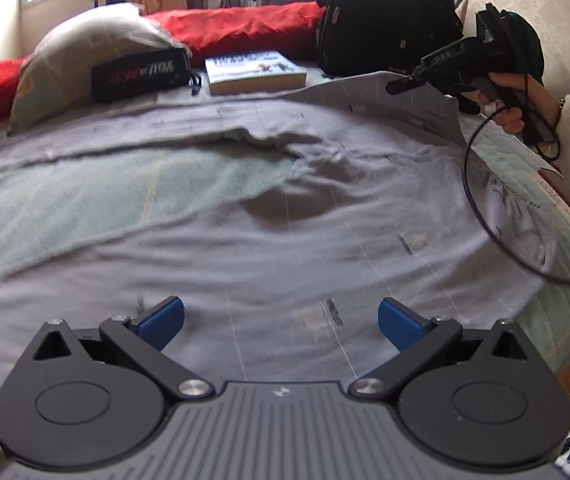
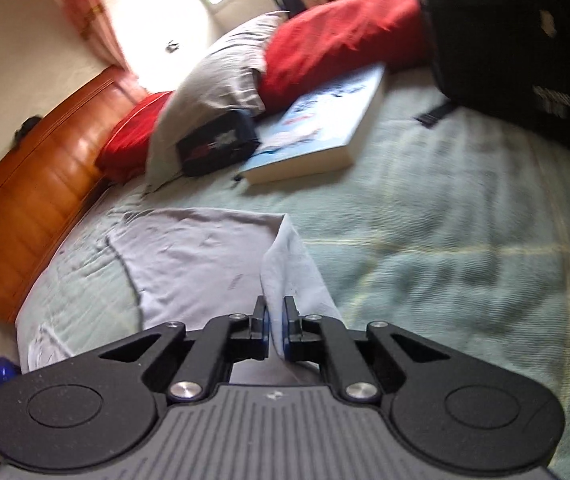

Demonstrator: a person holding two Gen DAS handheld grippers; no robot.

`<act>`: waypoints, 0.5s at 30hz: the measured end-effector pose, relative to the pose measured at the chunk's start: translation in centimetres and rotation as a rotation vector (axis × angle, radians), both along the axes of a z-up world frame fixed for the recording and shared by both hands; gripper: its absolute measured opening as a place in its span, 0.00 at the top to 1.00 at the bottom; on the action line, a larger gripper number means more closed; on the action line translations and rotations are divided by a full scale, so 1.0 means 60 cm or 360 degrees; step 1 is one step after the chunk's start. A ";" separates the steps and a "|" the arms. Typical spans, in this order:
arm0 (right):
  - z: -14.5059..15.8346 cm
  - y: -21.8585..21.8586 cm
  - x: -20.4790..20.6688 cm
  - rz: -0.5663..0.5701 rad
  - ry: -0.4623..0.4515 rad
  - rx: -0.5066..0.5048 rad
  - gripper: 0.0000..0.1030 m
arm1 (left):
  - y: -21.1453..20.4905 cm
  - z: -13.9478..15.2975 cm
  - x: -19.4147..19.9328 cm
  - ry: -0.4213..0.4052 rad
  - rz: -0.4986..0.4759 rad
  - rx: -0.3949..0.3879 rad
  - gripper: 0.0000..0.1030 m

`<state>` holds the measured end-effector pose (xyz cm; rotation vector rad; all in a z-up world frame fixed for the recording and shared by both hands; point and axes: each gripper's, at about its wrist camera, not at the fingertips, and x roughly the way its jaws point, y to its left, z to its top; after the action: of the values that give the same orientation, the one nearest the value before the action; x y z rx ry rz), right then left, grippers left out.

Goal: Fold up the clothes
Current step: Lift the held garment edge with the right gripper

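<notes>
Black backpack (image 1: 389, 16) at the far side of the bed (image 1: 125, 188), upright, contents hidden. Small black pouch (image 1: 141, 74) leans on the grey pillow (image 1: 85, 52), zipped or not can't tell.

Grey shirt (image 1: 285, 240) lies spread flat over the green quilted bed, thin pale stripes, a few small dark marks, wrinkled near the middle; one sleeve runs along its far edge.

Left claw (image 1: 281, 322) spread wide, blue pads (image 1: 165, 322) apart, over the shirt, holding nothing. Right claw (image 2: 275, 330) pressed together, pinching a raised edge of the shirt (image 2: 285, 272), cloth tented up between the pads.

Left view only: a hand (image 1: 505, 108) gripping the right tool's handle, white sleeve, black cable looping over the shirt. Right view only: wooden headboard (image 2: 33, 192). Both: book (image 2: 325, 128) flat near the red bedding (image 2: 337, 44).
</notes>
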<state>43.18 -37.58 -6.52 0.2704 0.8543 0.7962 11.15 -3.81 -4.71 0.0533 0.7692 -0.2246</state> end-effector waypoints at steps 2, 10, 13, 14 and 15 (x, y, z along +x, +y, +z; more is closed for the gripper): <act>0.005 0.011 -0.014 0.0023 -0.0036 -0.0050 0.93 | -0.004 0.010 0.007 -0.0022 -0.0027 0.0060 0.01; 0.013 0.037 -0.062 0.0071 -0.0122 -0.0152 0.96 | -0.035 0.032 0.069 -0.0138 -0.0149 0.0286 0.01; 0.016 0.044 -0.082 0.0098 -0.0144 -0.0166 0.97 | -0.053 0.033 0.099 -0.0227 -0.0226 0.0382 0.01; 0.016 0.046 -0.088 0.0107 -0.0152 -0.0171 0.97 | -0.059 0.032 0.109 -0.0260 -0.0246 0.0424 0.01; 0.017 0.049 -0.095 0.0116 -0.0159 -0.0175 0.97 | -0.066 0.031 0.120 -0.0294 -0.0263 0.0467 0.01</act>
<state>37.49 -34.67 -5.50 0.1019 0.8143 0.8205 18.33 -7.75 -2.87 0.4112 0.6091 -0.2581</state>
